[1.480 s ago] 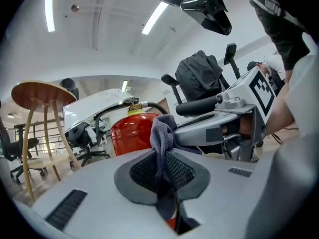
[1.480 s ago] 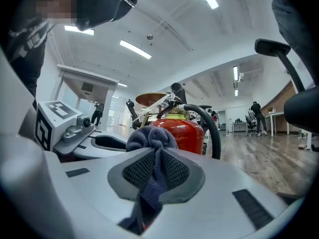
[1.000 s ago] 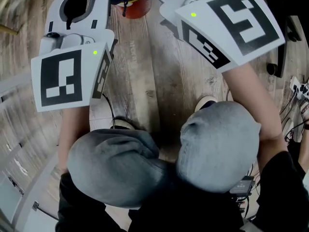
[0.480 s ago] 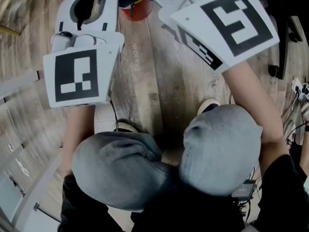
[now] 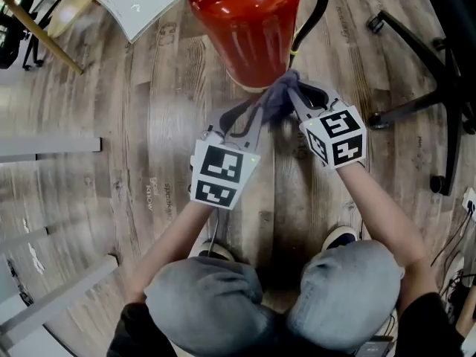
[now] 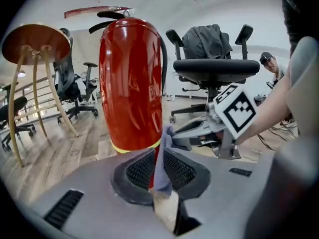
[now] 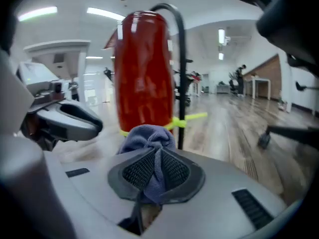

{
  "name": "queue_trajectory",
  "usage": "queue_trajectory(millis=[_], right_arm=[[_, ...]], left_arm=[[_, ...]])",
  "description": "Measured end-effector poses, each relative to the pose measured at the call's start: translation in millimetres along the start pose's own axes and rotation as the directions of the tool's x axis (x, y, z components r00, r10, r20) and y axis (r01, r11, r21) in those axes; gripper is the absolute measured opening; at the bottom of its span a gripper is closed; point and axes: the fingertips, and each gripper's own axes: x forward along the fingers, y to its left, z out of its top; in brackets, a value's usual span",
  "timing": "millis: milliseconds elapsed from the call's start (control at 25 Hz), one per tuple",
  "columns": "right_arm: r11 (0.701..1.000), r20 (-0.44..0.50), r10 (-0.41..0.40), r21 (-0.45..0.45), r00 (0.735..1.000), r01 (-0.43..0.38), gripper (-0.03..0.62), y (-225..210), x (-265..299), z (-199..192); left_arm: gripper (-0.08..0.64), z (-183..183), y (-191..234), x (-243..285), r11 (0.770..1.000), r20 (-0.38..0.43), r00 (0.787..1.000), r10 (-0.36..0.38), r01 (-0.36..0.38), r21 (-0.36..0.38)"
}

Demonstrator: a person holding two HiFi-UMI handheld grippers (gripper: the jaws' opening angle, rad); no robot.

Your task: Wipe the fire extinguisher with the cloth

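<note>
Head view, steeply downward: red cylindrical metal fire extinguisher (image 5: 249, 28) upright on pale wood-plank floor (image 5: 149, 132), with thin black hose (image 5: 318, 2) curving down its right side. Just in front of its base, bunched blue-grey fabric cloth (image 5: 279, 99), pinched from two sides: left tool (image 5: 256, 117) reaching in from lower left, right tool (image 5: 296, 99) from the right, tips close together. Apparently pressed against the cylinder's lower wall, though contact hard to confirm from above.

Left gripper view: jaws narrow, clamped on a thin fold of the cloth standing upright between the meshed pads. Fire extinguisher just beyond, filling the centre, yellow band (image 6: 134, 148) around its bottom edge. Right tool off to the right, meeting the cloth's upper end. Farther back, black office chair (image 6: 214, 71) with a dark garment (image 6: 207, 41) draped over its backrest, and round wooden stool (image 6: 35, 41) at left.

Right gripper view: jaws drawn in on a thicker wad of the cloth, bulging above the pads and covering part of the red cylinder's foot. Bright yellow tie (image 7: 192, 117) around the hose just behind. Left tool at far left, near the cloth.
</note>
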Motion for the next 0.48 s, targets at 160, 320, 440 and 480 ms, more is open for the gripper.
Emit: queue_trajectory(millis=[160,320,440,480], right_arm=[[0.985,-0.02,-0.031,0.168,0.999,0.034,0.046,-41.2,21.0,-23.5],[0.998,-0.163,-0.013,0.065,0.987,0.024,0.044,-36.9,54.9,-51.3],[0.999,-0.261,0.011,0.044,0.965,0.0,0.044,-41.4,67.2,-82.3],[0.999,-0.277,0.023,0.039,0.961,-0.012,0.044,-41.0,69.8,-88.9]], left_arm=[[0.051,-1.6,3.2,-4.9,1.0,0.017,1.0,-0.014,0.014,0.01],[0.051,-6.3,4.5,-13.8,0.999,0.022,1.0,-0.019,0.018,0.046],[0.051,-13.3,6.6,-18.6,0.999,0.022,1.0,-0.016,0.016,0.033],[0.051,-16.1,8.7,-20.0,1.0,0.02,1.0,-0.014,0.013,0.026]])
